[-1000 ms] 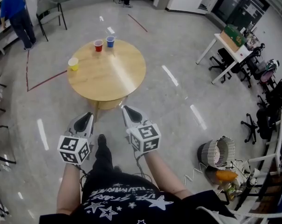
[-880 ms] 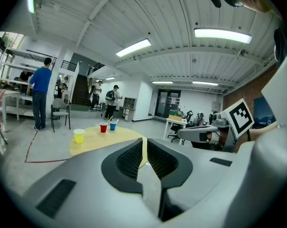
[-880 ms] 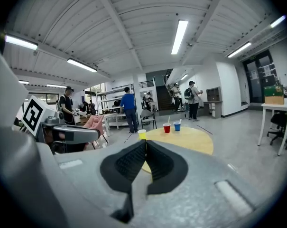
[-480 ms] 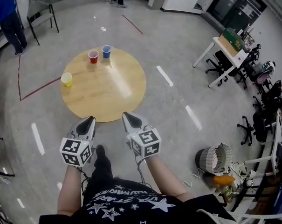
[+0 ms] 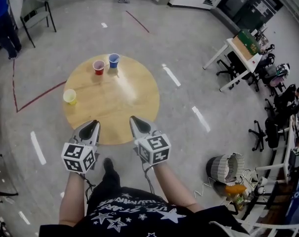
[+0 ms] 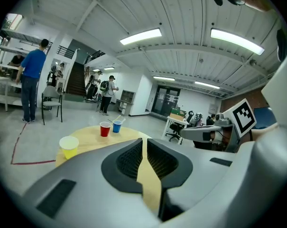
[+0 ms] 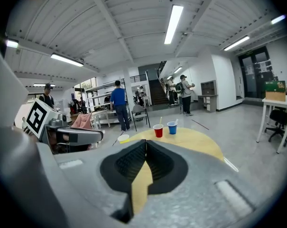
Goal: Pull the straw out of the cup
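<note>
A round wooden table (image 5: 114,102) carries a red cup (image 5: 98,66) and a blue cup (image 5: 113,60) side by side at its far edge, each with a straw, and a yellow cup (image 5: 69,96) at its left edge. The same red cup (image 7: 158,130), blue cup (image 7: 171,127) and yellow cup (image 6: 69,146) show far off in the gripper views. My left gripper (image 5: 92,125) and right gripper (image 5: 133,119) hang over the table's near edge, both shut and empty, far from the cups.
A person in blue (image 6: 32,82) stands at shelving on the left beside a chair (image 5: 38,9). A white desk (image 5: 238,51) with office chairs is at the right, and a round basket (image 5: 229,163) lies on the floor at lower right.
The table and cups have drawn nearer in the head view; both grippers now reach over the table's near edge. Their jaws stayed shut.
</note>
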Available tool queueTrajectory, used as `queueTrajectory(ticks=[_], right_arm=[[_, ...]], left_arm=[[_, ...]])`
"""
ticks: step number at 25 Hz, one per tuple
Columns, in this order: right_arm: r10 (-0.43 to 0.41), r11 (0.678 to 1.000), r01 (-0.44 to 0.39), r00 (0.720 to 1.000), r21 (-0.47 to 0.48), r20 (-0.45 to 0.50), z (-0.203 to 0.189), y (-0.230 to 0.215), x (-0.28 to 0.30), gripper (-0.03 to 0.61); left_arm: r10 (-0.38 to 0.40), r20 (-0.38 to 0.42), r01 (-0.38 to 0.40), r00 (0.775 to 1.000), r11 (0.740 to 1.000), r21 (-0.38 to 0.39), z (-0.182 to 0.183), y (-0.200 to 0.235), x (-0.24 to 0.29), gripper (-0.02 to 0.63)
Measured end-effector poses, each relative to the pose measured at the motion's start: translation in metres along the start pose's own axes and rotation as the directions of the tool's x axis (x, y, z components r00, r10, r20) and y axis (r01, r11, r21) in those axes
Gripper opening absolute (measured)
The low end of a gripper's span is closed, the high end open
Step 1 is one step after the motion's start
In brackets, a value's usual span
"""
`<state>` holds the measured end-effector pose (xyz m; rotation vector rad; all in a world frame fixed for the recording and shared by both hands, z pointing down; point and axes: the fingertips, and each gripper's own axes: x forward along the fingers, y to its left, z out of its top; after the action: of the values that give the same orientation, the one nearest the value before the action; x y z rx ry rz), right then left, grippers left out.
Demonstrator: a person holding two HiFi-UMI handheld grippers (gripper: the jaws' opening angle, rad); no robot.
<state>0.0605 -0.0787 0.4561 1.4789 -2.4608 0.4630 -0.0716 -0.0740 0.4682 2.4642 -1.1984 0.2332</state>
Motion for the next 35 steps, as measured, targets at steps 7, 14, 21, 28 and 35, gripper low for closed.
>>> queueTrajectory(ticks=[7, 14, 21, 28, 35], right_arm=[[-0.021, 1.000, 0.021, 1.000, 0.012, 0.015, 0.031, -0.001, 0.055, 0.000], [-0.051, 0.998, 0.050, 0.998, 0.026, 0.022, 0.036, -0.008, 0.079, 0.000], [-0.068, 0.998, 0.067, 0.997, 0.021, 0.032, 0.041, -0.016, 0.102, 0.000], [-0.020, 1.000, 0.021, 0.998, -0.019, 0.053, 0.052, -0.035, 0.132, 0.002], [0.071, 0.997, -0.071, 0.997, -0.024, -0.016, 0.064, -0.048, 0.185, 0.089]], left_arm=[[-0.037, -0.002, 0.037, 0.999, 0.999, -0.003, 0.026, 0.048, 0.026, 0.035], [-0.064, 0.010, 0.064, 0.998, 0.998, 0.013, 0.042, 0.073, 0.047, 0.035], [-0.037, 0.015, 0.038, 0.999, 0.999, -0.010, 0.043, 0.099, 0.056, 0.036], [0.019, 0.034, -0.018, 0.999, 0.999, -0.028, 0.049, 0.110, 0.076, 0.035], [0.066, -0.004, -0.066, 0.998, 0.996, -0.055, 0.054, 0.137, 0.102, 0.035]])
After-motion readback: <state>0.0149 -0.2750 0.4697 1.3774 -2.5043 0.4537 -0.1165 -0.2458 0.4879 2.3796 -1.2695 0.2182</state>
